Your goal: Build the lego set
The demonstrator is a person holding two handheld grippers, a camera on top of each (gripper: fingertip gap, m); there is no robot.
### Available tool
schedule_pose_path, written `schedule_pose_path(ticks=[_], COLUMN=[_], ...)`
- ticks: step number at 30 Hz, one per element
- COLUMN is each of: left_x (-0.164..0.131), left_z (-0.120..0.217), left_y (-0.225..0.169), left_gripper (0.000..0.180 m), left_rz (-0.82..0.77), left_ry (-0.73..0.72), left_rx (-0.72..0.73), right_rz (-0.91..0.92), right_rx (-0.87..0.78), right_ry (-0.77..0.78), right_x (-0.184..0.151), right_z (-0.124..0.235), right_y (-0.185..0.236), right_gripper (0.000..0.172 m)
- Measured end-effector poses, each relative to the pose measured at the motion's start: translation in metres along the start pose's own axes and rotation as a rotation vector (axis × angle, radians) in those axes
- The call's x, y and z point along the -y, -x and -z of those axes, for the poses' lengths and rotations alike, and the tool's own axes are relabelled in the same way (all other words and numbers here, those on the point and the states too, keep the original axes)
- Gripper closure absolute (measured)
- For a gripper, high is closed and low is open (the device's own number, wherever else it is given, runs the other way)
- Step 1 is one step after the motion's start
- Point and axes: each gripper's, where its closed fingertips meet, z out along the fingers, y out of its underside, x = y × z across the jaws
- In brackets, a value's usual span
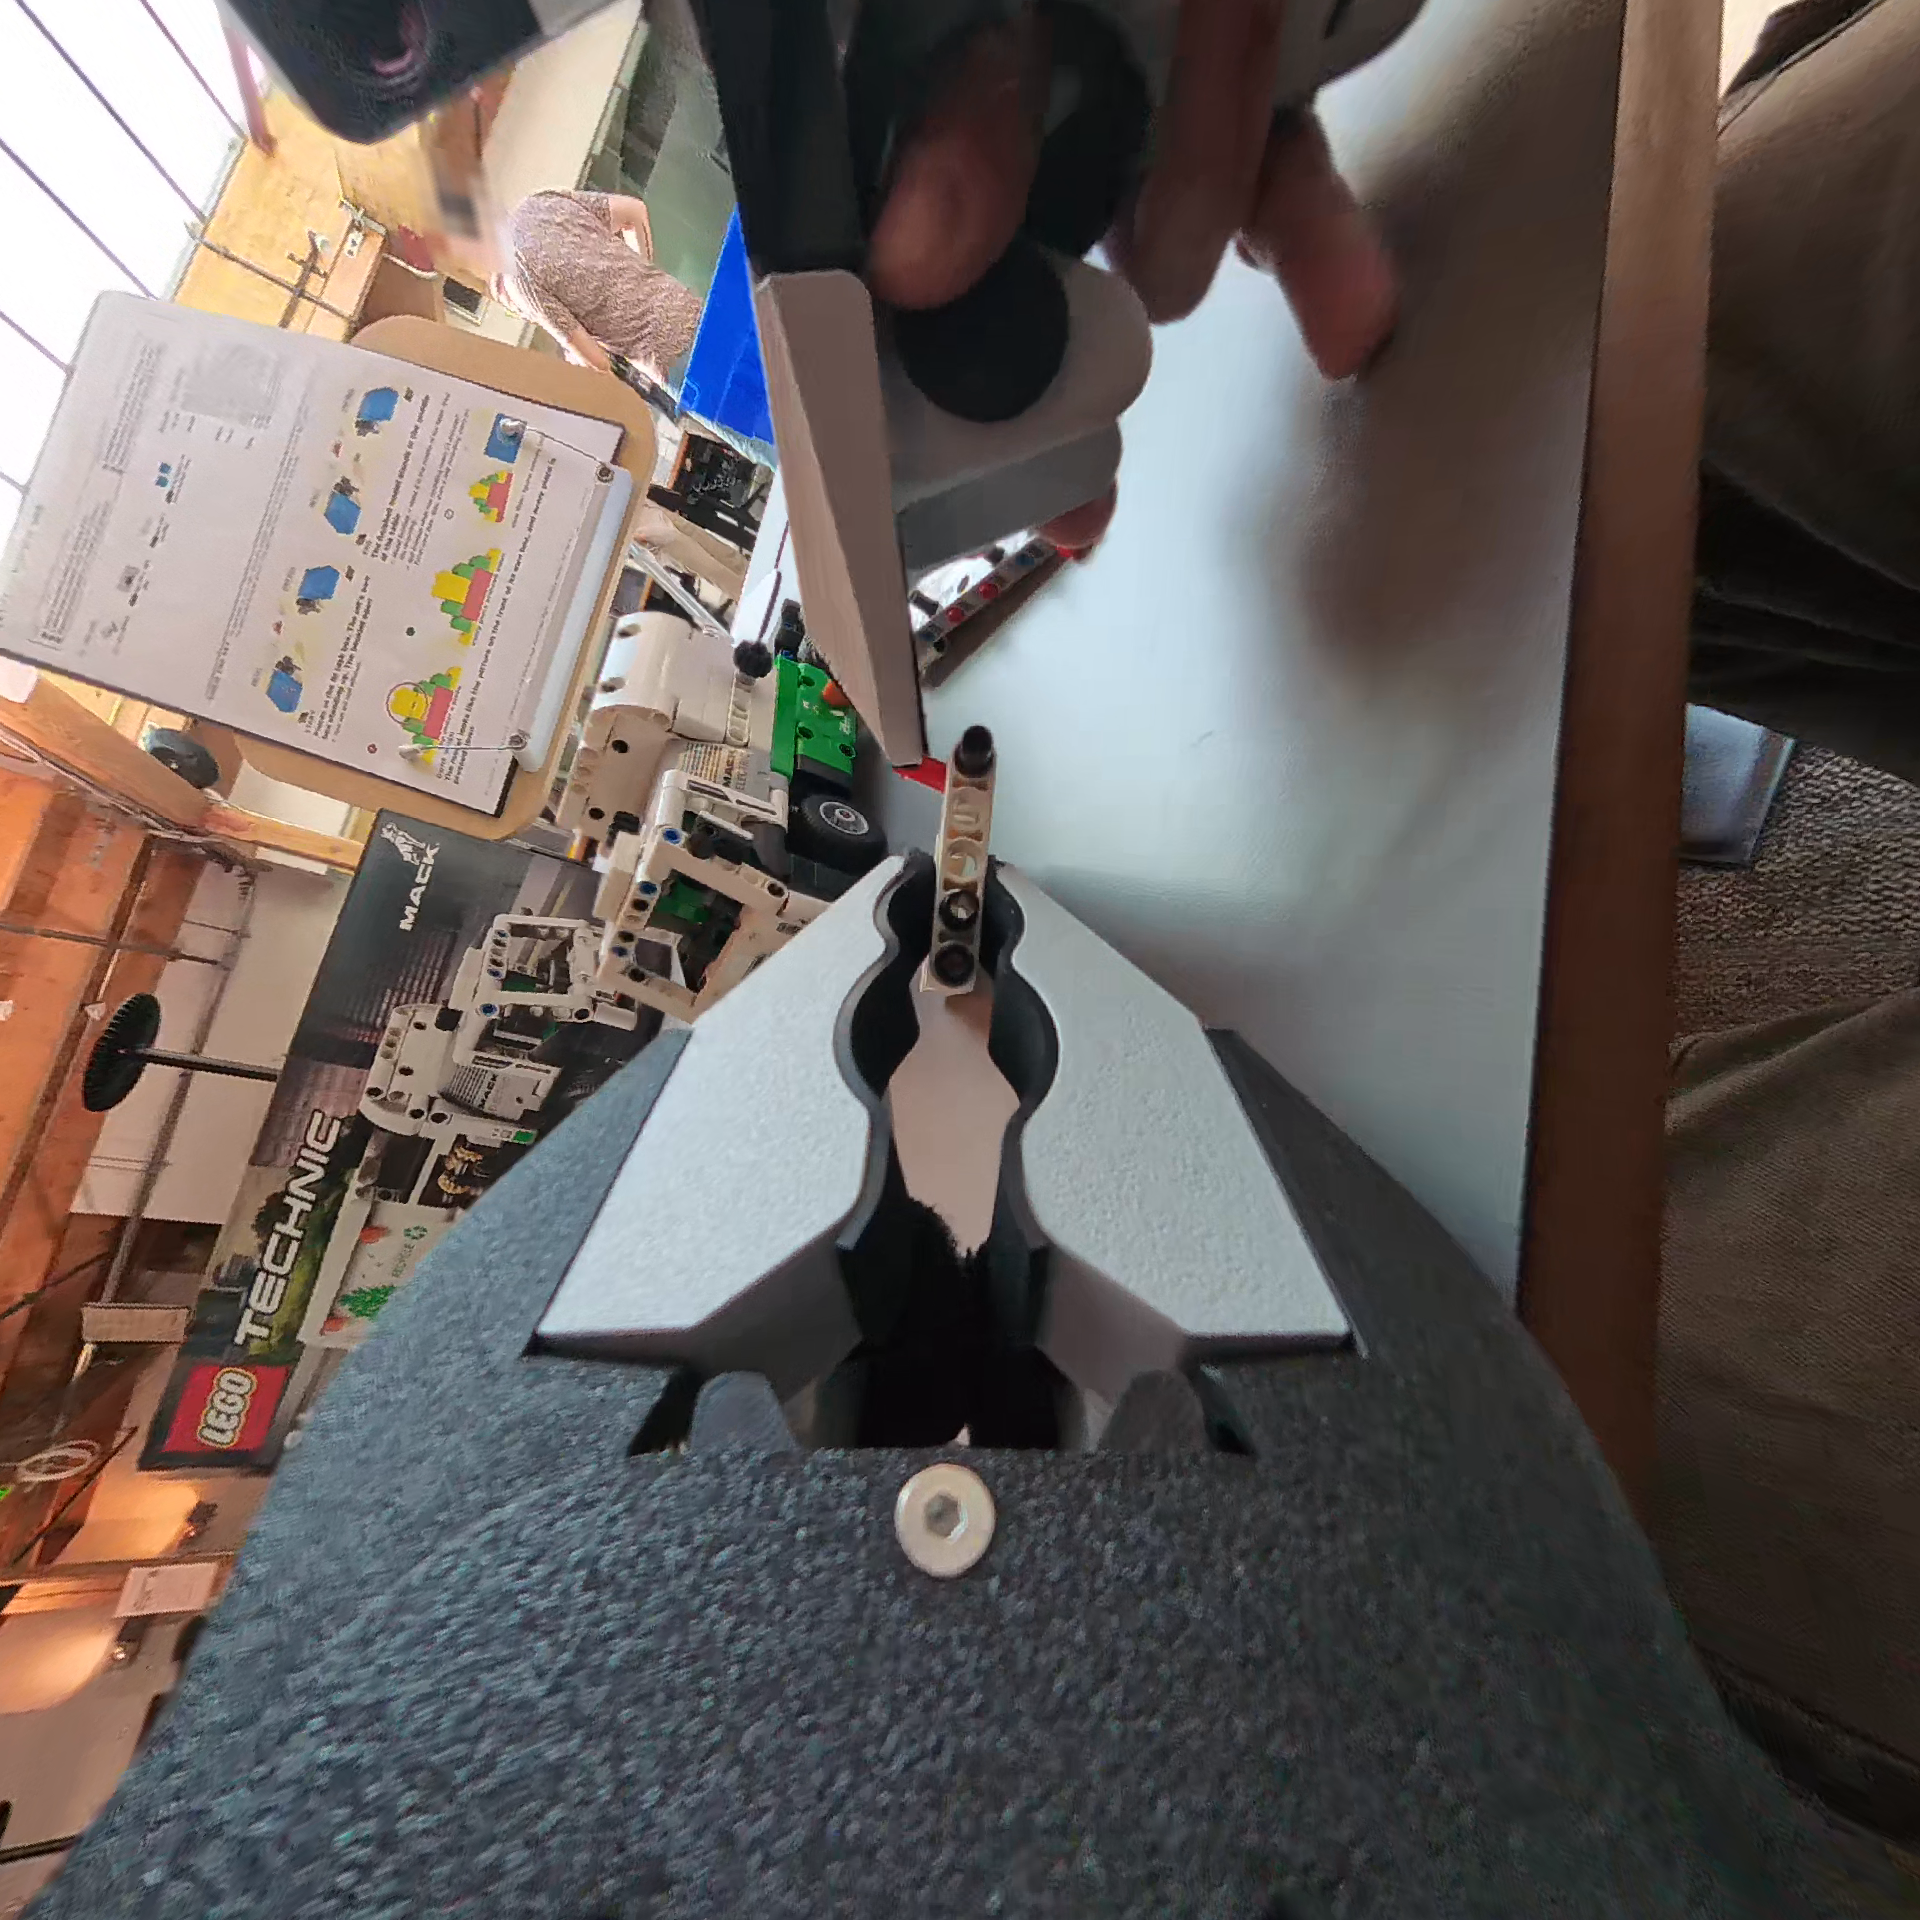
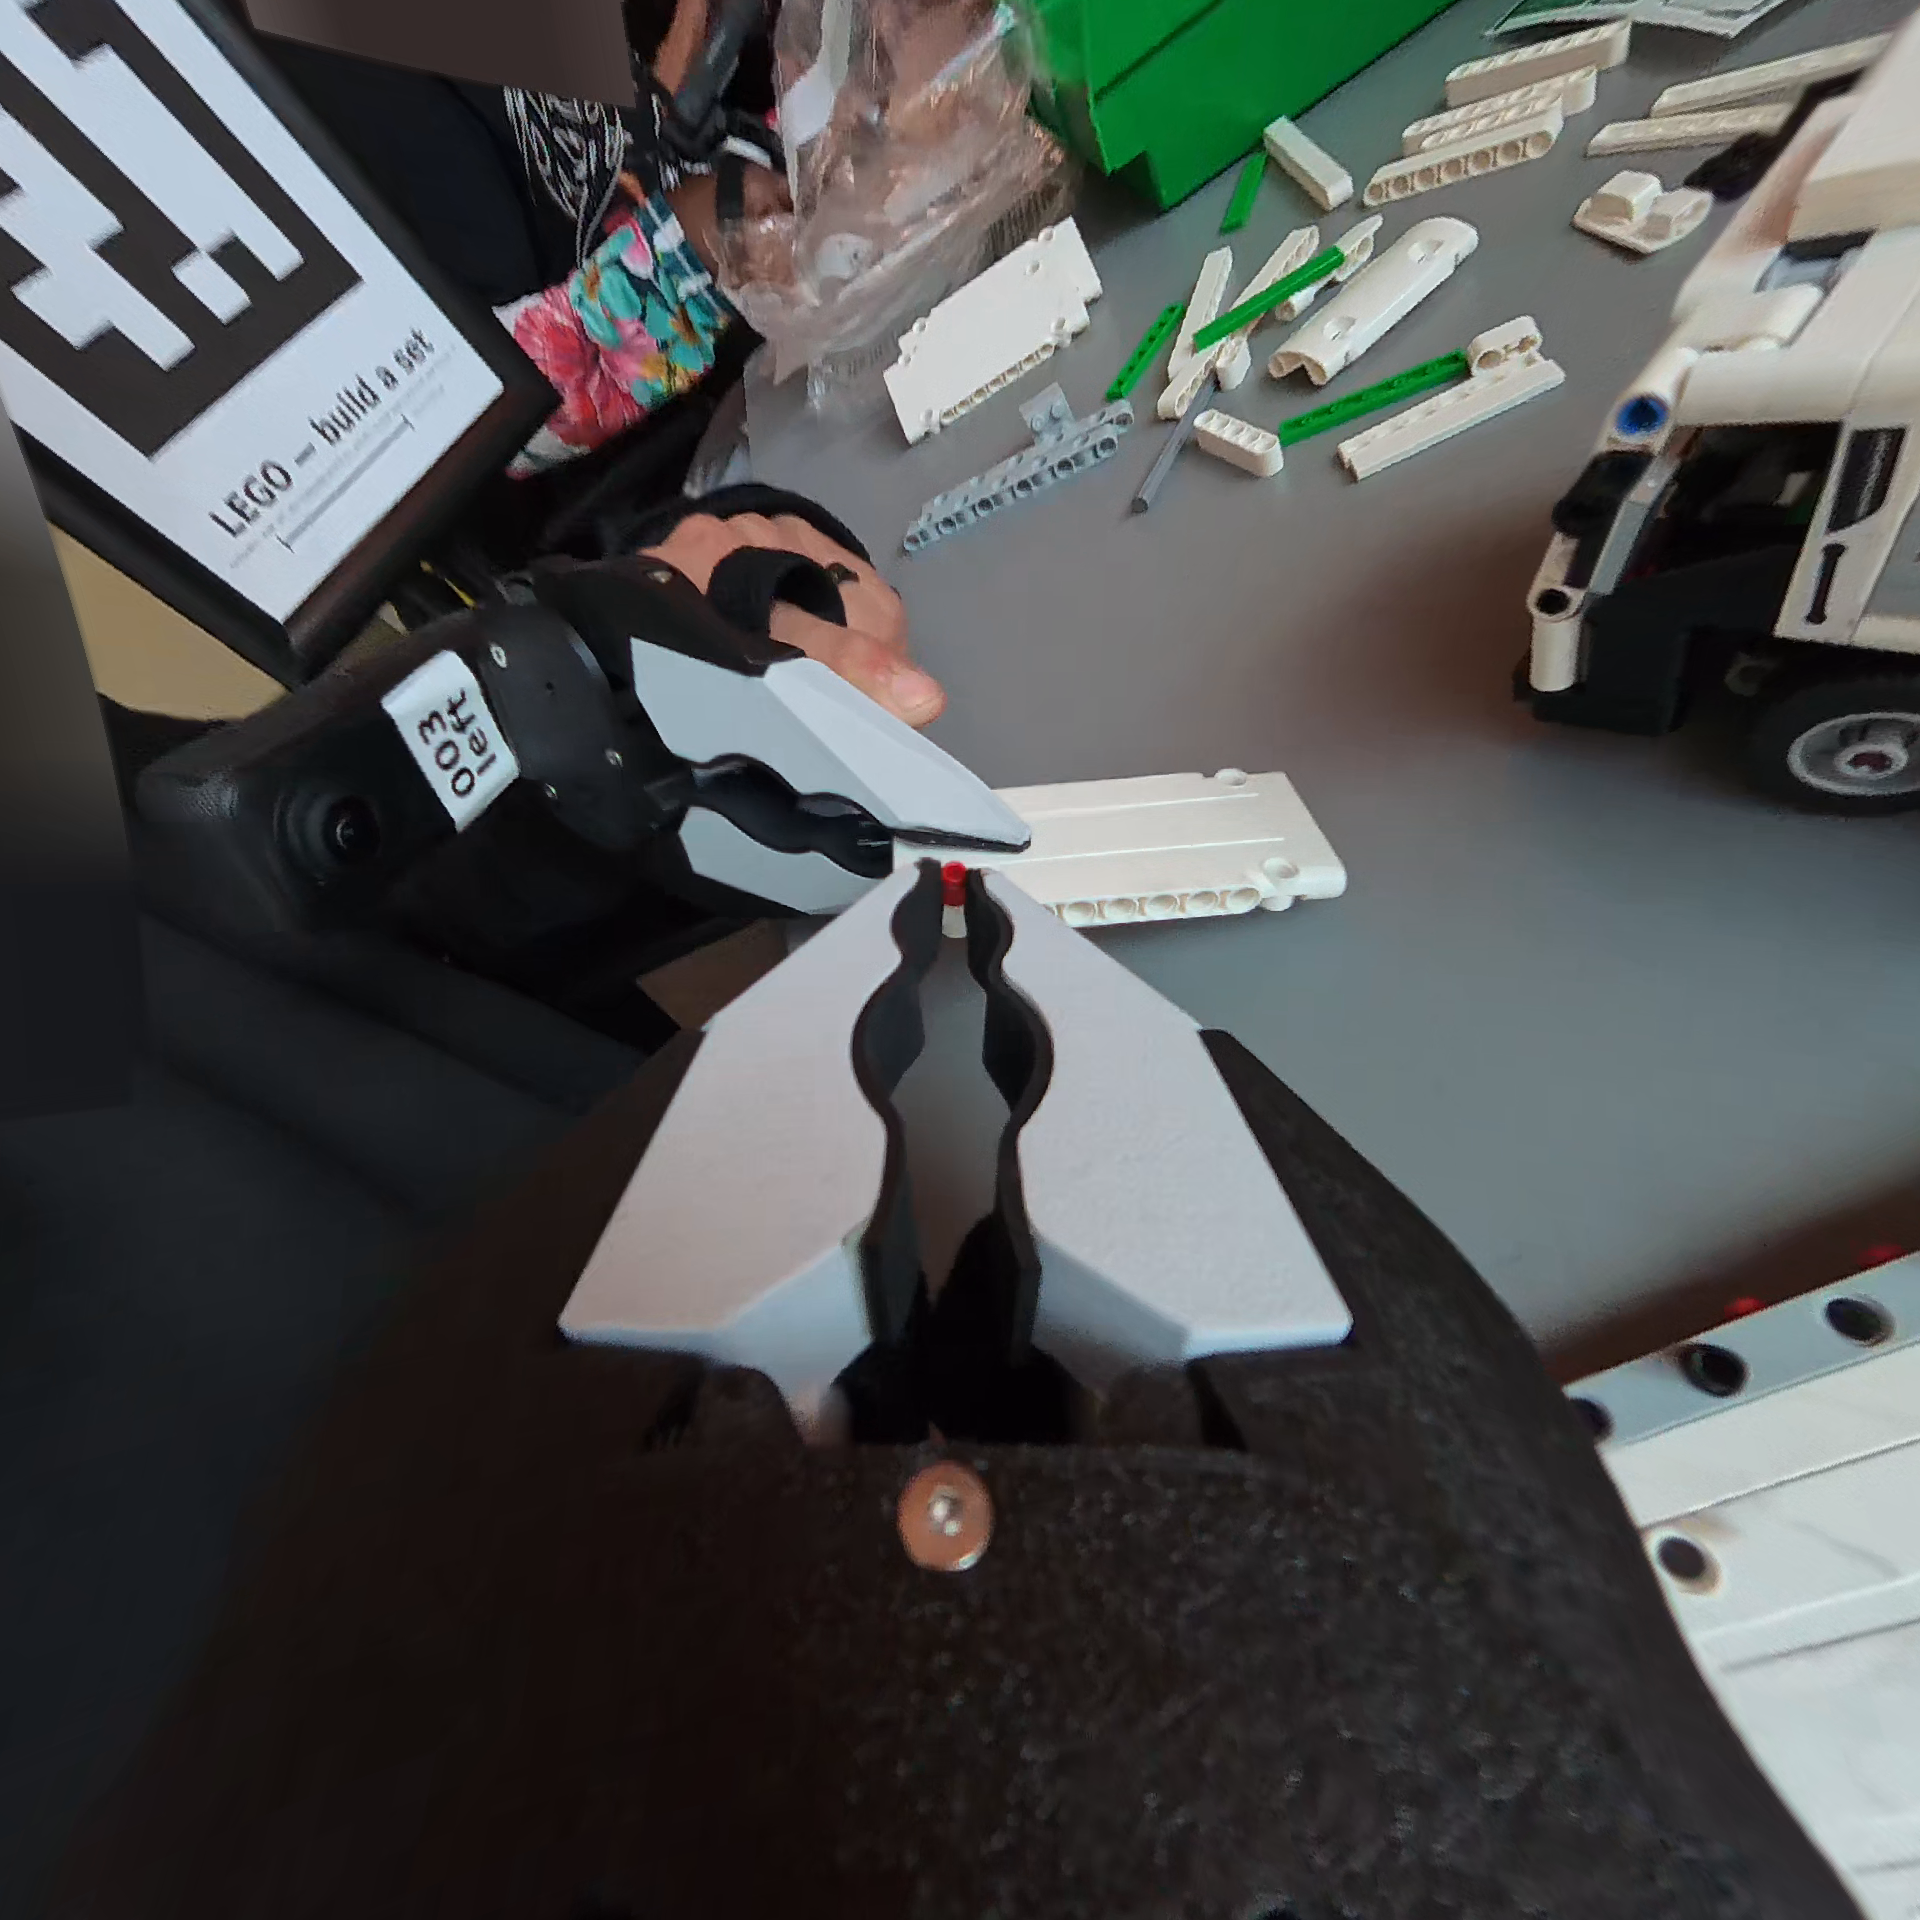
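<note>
Pinching a white beam (image 1: 961, 883) in the left tool (image 1: 951, 883) and a red pin (image 2: 952, 878) in the right tool (image 2: 948, 894), tips nearly meeting above the worktop (image 2: 1455, 935); alignment looks next.

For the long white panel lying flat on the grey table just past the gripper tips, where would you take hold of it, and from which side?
Grip the long white panel across its thin thickness at the near long edge, the one with the row of holes, coming in low from the camera side. It lies flat on the grey table, so its broad face probably looks too wide for the jaws; the far end is clear of both grippers.
</note>
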Motion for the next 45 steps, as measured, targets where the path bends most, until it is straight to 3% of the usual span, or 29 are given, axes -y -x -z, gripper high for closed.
schedule_pose_path(ticks=[1, 7, 12, 24, 30, 45], left_x=[0.000, -0.002, -0.002, 0.000, -0.001, 0.000], left_z=[0.000, -0.004, -0.004, -0.005, -0.005, -0.005], left_y=[-0.002, -0.010, -0.011, -0.013, -0.010, -0.012], left_gripper=[0.174, 0.172, 0.172, 0.172, 0.172, 0.172], left_rz=[-0.016, -0.118, -0.121, -0.113, -0.094, -0.078], left_ry=[0.002, 0.029, 0.030, 0.024, 0.024, 0.020], left_rx=[-0.001, 0.000, -0.004, -0.017, -0.012, -0.030], right_rz=[0.042, 0.274, 0.311, 0.240, 0.060, 0.053], right_rx=[-0.009, -0.084, -0.124, -0.112, -0.054, -0.144], right_ry=[0.034, 0.228, 0.248, 0.207, 0.112, 0.013], right_x=[-0.002, -0.014, -0.016, -0.018, -0.014, -0.016], right_z=[0.000, -0.002, -0.001, 0.000, -0.002, 0.000], right_y=[0.000, -0.003, -0.005, -0.004, -0.005, -0.003], right_gripper=[0.169, 0.169, 0.169, 0.169, 0.169, 0.169])
